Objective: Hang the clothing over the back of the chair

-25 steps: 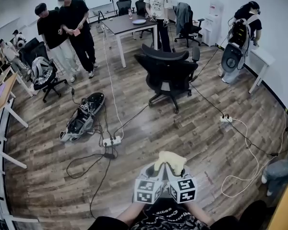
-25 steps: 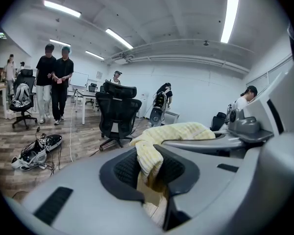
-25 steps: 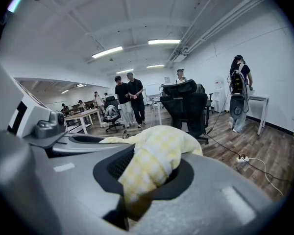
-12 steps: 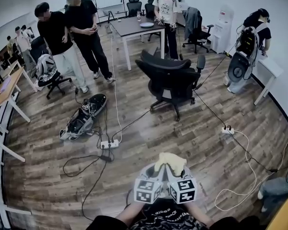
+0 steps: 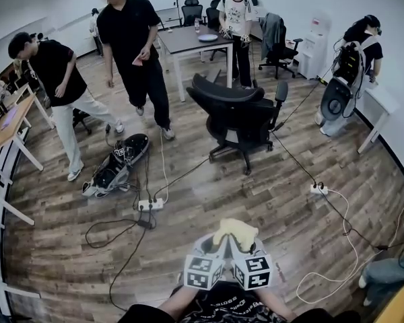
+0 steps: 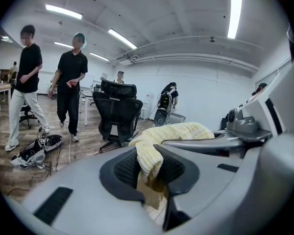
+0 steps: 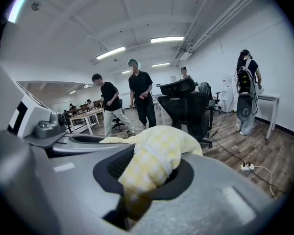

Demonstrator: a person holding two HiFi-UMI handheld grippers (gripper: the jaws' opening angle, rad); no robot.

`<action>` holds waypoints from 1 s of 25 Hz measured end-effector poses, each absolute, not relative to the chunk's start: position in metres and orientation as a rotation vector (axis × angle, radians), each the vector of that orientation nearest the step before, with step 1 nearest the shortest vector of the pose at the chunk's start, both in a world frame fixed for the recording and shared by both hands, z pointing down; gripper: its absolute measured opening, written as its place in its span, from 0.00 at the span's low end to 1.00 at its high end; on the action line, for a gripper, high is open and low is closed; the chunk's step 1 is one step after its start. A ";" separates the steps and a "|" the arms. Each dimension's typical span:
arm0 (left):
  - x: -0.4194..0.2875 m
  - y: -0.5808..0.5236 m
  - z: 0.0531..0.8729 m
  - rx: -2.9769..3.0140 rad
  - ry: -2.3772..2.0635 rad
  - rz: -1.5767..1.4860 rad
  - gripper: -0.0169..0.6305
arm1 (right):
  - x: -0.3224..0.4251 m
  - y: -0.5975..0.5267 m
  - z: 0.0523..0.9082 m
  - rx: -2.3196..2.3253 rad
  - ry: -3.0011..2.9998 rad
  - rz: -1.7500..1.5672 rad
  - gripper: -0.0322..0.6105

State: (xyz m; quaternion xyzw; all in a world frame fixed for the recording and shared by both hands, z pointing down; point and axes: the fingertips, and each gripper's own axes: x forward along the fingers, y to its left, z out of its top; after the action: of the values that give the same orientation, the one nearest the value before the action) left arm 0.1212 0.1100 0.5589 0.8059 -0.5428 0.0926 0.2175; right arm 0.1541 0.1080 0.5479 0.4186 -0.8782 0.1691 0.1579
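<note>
Since the earlier frames, 2 people in black have walked: one person [image 5: 133, 42] now stands nearer the chair [image 5: 241, 113], the other person [image 5: 57, 79] has gone farther left. The left gripper [image 5: 219, 242] and right gripper [image 5: 248, 242] stay side by side, each with jaws pinched narrowly on the clothing [image 5: 234, 231]. It is a pale yellow, ribbed bundle held well apart from the chair.

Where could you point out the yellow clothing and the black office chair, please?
yellow clothing [image 5: 234, 233]: head view, on its bunched top fold.
black office chair [image 5: 242, 116]: head view, on the middle of its backrest.
</note>
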 end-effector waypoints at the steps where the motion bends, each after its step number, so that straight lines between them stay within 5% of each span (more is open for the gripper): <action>1: 0.122 0.110 0.560 2.230 -1.501 0.260 0.14 | 0.155 0.108 0.549 1.197 -2.510 0.489 0.17; 25: 0.132 0.006 0.576 2.305 -1.329 0.288 0.14 | 0.164 0.008 0.562 1.318 -2.423 0.533 0.17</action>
State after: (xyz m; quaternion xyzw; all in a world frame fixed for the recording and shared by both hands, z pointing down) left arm 0.1323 0.0057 0.5761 0.8381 -0.4831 0.1046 0.2307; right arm 0.1642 0.0077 0.5616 0.4628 -0.8505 0.1870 0.1655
